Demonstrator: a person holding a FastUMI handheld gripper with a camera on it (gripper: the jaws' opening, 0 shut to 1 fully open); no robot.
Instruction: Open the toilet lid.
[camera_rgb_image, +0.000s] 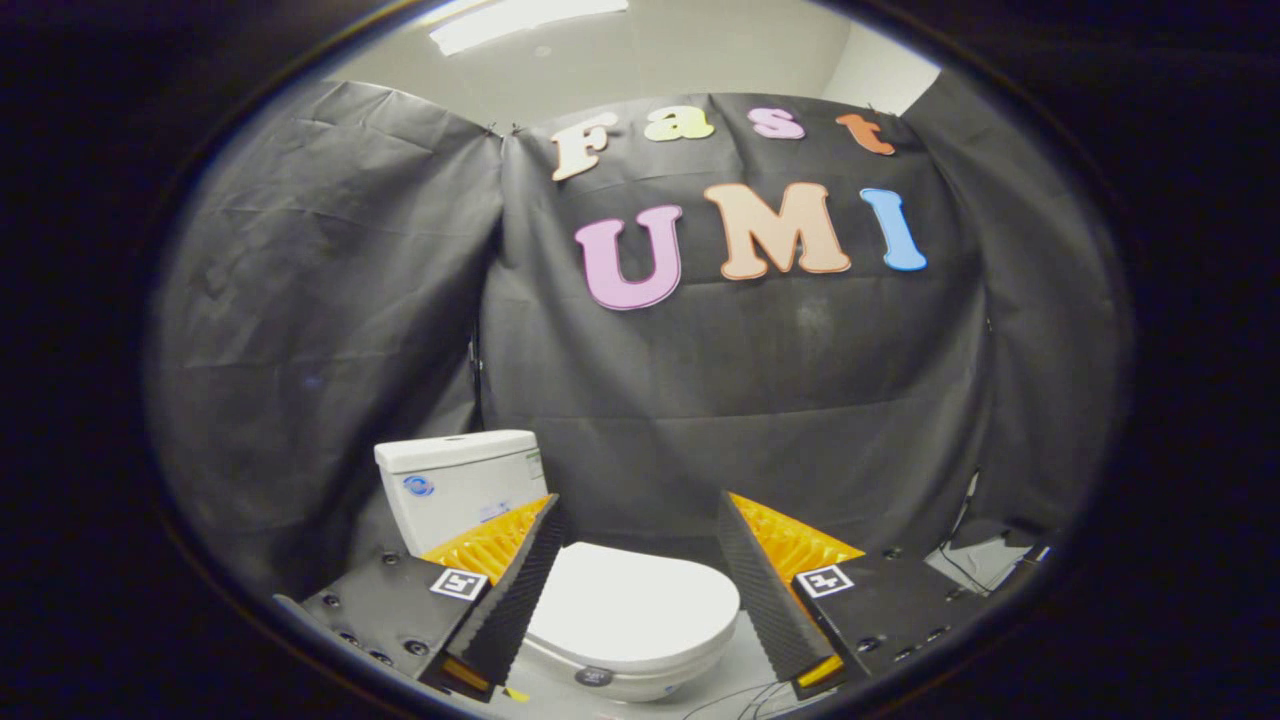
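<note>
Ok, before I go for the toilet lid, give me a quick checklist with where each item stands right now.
1. Lid down, needing opening: ok.
2. Gripper open wide, jaws empty: ok.
3. Lid ahead between the jaws: ok, though it sits toward the left jaw.
4. Jaws touching the lid: not ok, they are apart from it.
5. Lid's front edge in sight for hooking under: ok.
6. Room for the lid to swing back against the tank: cannot tell.

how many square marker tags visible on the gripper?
2. One marker tag sits on the gripper's left finger mount, in front of the toilet tank; the other marker tag sits on the right mount. Fingers are spread open, the closed toilet lid between them. Others may be hidden.
</note>
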